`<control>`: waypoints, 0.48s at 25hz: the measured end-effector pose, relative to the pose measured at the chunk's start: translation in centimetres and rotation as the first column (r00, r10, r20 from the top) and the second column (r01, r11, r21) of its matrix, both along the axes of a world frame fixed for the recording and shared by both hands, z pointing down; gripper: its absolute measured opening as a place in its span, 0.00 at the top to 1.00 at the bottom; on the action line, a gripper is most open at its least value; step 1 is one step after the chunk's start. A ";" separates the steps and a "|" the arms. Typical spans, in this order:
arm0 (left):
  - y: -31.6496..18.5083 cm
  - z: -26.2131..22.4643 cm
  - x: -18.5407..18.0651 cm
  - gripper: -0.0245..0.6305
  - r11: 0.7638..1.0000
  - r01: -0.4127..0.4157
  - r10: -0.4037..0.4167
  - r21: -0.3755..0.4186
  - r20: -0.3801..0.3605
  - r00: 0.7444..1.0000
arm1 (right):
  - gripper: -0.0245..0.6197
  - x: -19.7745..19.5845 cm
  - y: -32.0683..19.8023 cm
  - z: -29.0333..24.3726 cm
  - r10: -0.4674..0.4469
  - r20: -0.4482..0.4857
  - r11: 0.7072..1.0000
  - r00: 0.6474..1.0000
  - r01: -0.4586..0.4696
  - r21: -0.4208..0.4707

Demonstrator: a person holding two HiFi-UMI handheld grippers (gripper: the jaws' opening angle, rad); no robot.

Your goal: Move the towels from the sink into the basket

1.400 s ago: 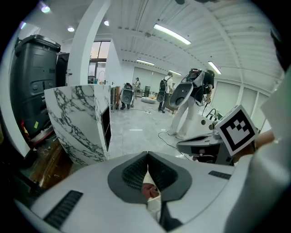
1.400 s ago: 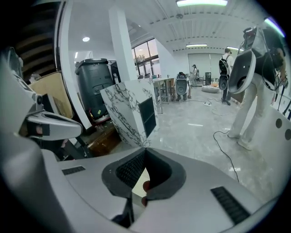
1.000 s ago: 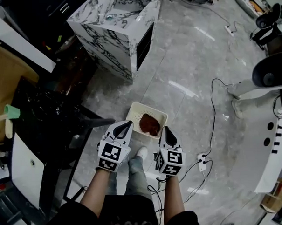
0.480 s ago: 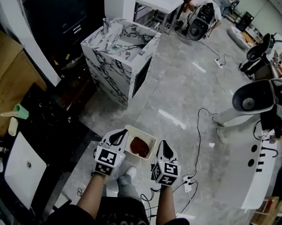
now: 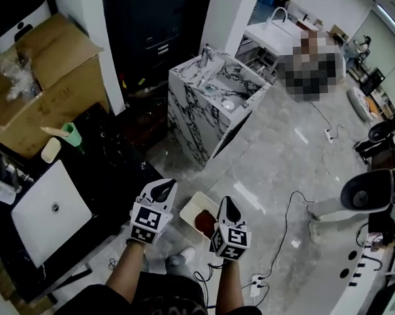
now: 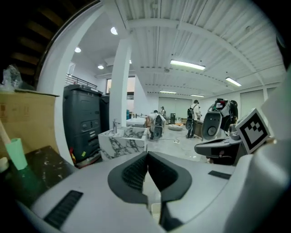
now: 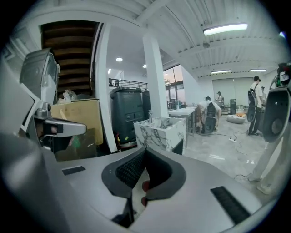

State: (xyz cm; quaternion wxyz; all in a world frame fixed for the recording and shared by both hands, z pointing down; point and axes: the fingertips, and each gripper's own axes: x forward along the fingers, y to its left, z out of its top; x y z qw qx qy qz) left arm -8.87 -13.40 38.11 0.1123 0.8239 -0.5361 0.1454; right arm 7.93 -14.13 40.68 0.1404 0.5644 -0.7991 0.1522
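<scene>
My left tool point(image 5: 165, 184) is pinched together, its dark ribbed pads meeting at the tips with nothing between them. My right tool point(image 5: 225, 202) is likewise closed and empty; in the right gripper view a bit of red shows through the small gap beneath its pads. Both tools hang side by side above the glossy grey stone floor point(image 5: 276, 157), pointing ahead and a little down. On the floor below and between them sits the shallow cream-white rectangular plastic basket point(image 5: 192, 211). The rumpled dark red towel point(image 5: 205, 220) lies inside it, partly hidden behind my right tool. The square white sink block with black marble veining point(image 5: 195, 114) stands well apart from the basket, farther ahead, with a chrome faucet point(image 5: 206, 54) at its back rim. I cannot tell whether any cloth lies in its basin. A large brown cardboard box point(image 5: 44, 88) sits off to my left.
</scene>
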 end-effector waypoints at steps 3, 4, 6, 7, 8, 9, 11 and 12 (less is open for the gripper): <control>1.4 -1.3 -5.4 0.94 0.995 0.097 -0.097 0.017 0.002 0.995 | 0.94 -5.6 0.1 -1.3 -0.097 0.010 0.995 0.995 0.097 0.003; 1.9 -1.8 -7.2 0.94 0.991 0.134 -0.134 0.024 0.000 0.991 | 0.94 -7.5 0.2 -1.7 -0.134 0.010 0.991 0.991 0.134 0.008; 3.2 -2.5 -11.1 0.94 0.977 0.212 -0.212 0.038 -0.001 0.977 | 0.94 -11.4 0.2 -2.4 -0.210 0.006 0.977 0.978 0.210 0.022; 3.9 -2.8 -13.1 0.94 0.967 0.251 -0.251 0.045 0.001 0.968 | 0.94 -13.5 0.2 -2.8 -0.246 0.006 0.969 0.969 0.246 0.032; 4.6 -3.1 -15.1 0.94 0.956 0.287 -0.288 0.051 0.004 0.958 | 0.94 -15.4 0.3 -3.3 -0.278 0.005 0.960 0.961 0.278 0.044; 5.5 -3.3 -16.9 0.94 0.946 0.320 -0.321 0.056 0.007 0.947 | 0.94 -17.3 0.4 -3.9 -0.305 0.004 0.951 0.952 0.304 0.060; 7.2 -3.7 -20.4 0.94 0.923 0.378 -0.380 0.063 0.011 0.925 | 0.94 -20.9 0.9 -4.9 -0.358 0.000 0.931 0.934 0.357 0.083; 8.1 -3.9 -22.2 0.94 0.911 0.408 -0.410 0.066 0.013 0.912 | 0.94 -22.7 1.3 -5.0 -0.390 0.000 0.918 0.921 0.388 0.085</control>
